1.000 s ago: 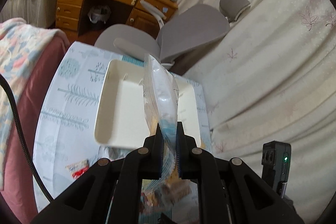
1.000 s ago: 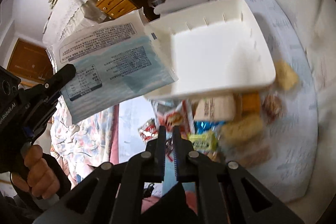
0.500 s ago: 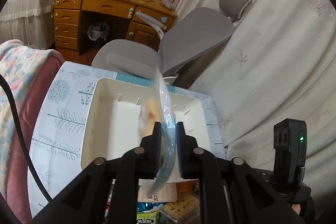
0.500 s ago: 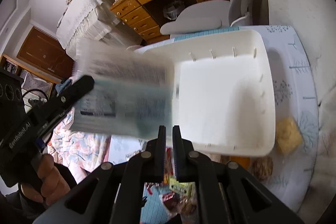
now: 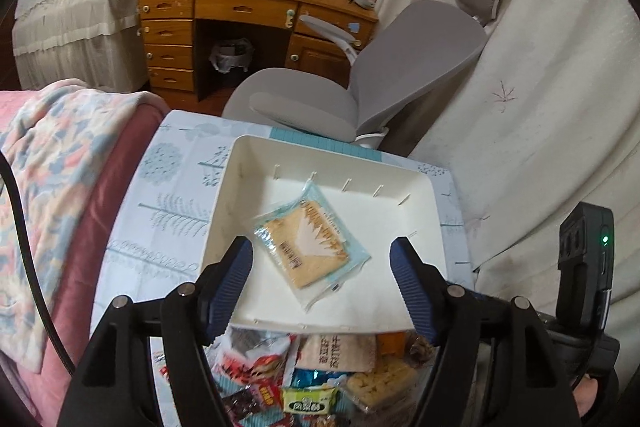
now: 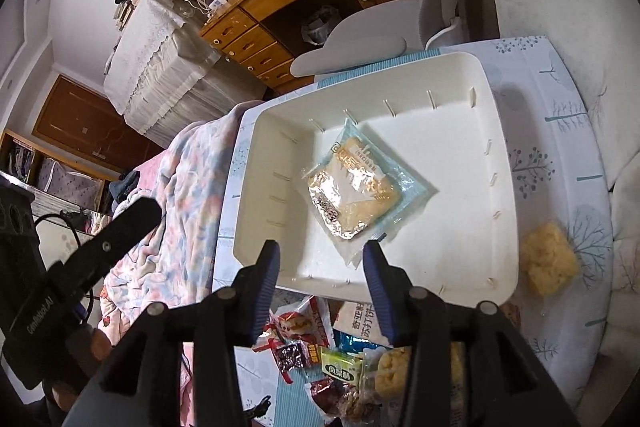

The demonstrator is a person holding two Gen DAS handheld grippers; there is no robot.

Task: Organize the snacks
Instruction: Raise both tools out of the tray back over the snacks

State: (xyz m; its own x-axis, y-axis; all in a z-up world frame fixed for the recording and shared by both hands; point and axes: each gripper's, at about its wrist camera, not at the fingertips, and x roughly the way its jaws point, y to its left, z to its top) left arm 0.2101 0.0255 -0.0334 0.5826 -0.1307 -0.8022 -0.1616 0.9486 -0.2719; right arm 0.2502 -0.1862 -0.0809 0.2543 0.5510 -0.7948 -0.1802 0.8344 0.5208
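A clear-and-blue cracker packet [image 5: 310, 245] [image 6: 358, 193] lies flat inside the white tray [image 5: 230, 187] [image 6: 494, 131] on the patterned tablecloth. My left gripper [image 5: 322, 255] hangs above the tray's near edge; its jaws are opening, wide apart, with nothing pressed between them. My right gripper [image 6: 320, 257] is over the same near edge, its jaws opening too and empty. A pile of mixed snack packets [image 5: 316, 375] [image 6: 340, 359] lies on the cloth just in front of the tray. A yellow puffed snack [image 6: 548, 259] sits to the tray's right.
A grey office chair [image 5: 360, 83] stands behind the table, with a wooden desk [image 5: 224, 11] beyond it. A floral blanket over a pink sofa [image 5: 44, 179] borders the table's left side. White curtain fabric [image 5: 540, 87] hangs at the right. The left gripper's body [image 6: 80, 259] shows in the right wrist view.
The left gripper let go of the packet, which dropped flat into the tray. Both grippers went from shut to open and moved closer over the tray.
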